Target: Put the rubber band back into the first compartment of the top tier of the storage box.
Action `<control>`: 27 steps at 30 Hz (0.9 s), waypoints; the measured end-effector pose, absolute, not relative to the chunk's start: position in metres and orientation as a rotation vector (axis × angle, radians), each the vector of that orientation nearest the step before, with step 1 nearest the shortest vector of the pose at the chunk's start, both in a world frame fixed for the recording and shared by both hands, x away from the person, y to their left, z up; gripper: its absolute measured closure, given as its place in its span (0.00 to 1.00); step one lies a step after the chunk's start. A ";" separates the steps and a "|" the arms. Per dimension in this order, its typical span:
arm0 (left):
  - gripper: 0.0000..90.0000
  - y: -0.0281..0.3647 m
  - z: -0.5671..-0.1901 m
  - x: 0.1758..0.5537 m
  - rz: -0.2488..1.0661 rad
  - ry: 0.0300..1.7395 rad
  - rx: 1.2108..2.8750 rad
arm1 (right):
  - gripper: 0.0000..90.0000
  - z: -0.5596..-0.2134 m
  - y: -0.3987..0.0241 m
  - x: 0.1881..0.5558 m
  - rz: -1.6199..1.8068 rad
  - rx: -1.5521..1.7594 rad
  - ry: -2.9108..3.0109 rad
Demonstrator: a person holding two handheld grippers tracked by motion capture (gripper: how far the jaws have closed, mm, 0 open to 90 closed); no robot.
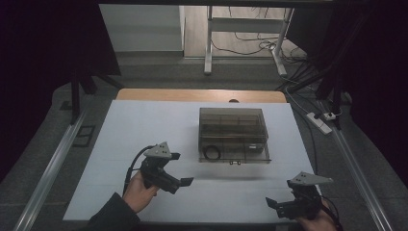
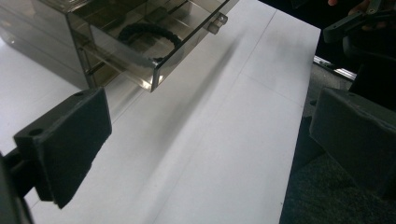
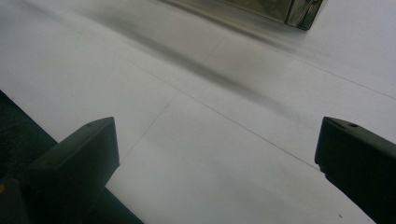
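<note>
Nearest the high view's camera, two forearms come in from the bottom edge, each hand gripping a black two-jaw tool. On the left, a hand (image 1: 137, 190) in a dark sleeve holds the left gripper (image 1: 180, 168) above the white tabletop (image 1: 144, 120), its jaws pointing rightward toward the middle of the table. Its own view shows the two black jaws spread wide with bare white surface between them and nothing held. At the lower right corner the right gripper (image 1: 275, 204) hovers over the near edge of the table, a grey three-cornered plate on top of it. Its own view shows its jaws likewise wide apart, with nothing between them but the white surface.

Between the two tools and farther back, toward the middle of the table, stands a smoky translucent drawer box (image 1: 232, 132) divided into compartments. Its lowest drawer (image 1: 235, 155) is pulled out toward the person, and two small knobs show at its front edge. Inside that drawer, at its left end in the high view, lies a black ring-shaped band (image 1: 212, 153); the left gripper view shows it as a braided loop (image 2: 149, 35) resting on the drawer floor behind the clear front wall. Both grippers are well apart from the box, the left one nearer to it than the right
</note>
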State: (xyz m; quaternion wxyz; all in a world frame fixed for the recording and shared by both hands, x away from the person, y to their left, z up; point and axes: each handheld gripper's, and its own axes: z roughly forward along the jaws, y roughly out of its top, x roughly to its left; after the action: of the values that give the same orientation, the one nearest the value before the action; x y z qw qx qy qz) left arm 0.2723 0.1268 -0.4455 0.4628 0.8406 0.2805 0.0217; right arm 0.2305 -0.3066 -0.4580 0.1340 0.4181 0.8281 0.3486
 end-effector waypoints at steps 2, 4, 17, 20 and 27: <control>0.00 0.131 -0.446 0.271 0.054 0.697 2.066 | 0.00 -0.458 -0.307 0.230 1.012 1.213 2.399; 0.00 0.135 -0.446 0.269 0.053 0.707 2.062 | 0.00 -0.458 -0.307 0.230 1.012 1.213 2.397; 0.00 0.158 -0.447 0.257 0.069 0.753 2.045 | 0.00 -0.457 -0.307 0.230 1.018 1.205 2.397; 0.00 0.164 -0.448 0.253 0.081 0.766 2.039 | 0.00 -0.457 -0.307 0.230 1.022 1.206 2.395; 0.00 0.175 -0.451 0.244 0.115 0.796 2.035 | 0.00 -0.457 -0.307 0.230 1.021 1.203 2.392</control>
State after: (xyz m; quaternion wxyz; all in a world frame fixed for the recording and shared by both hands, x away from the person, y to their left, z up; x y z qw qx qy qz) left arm 0.2436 0.1749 -0.4508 0.4590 0.8262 0.3233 0.0468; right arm 0.2296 -0.3069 -0.4574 0.1377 0.4158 0.8268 0.3529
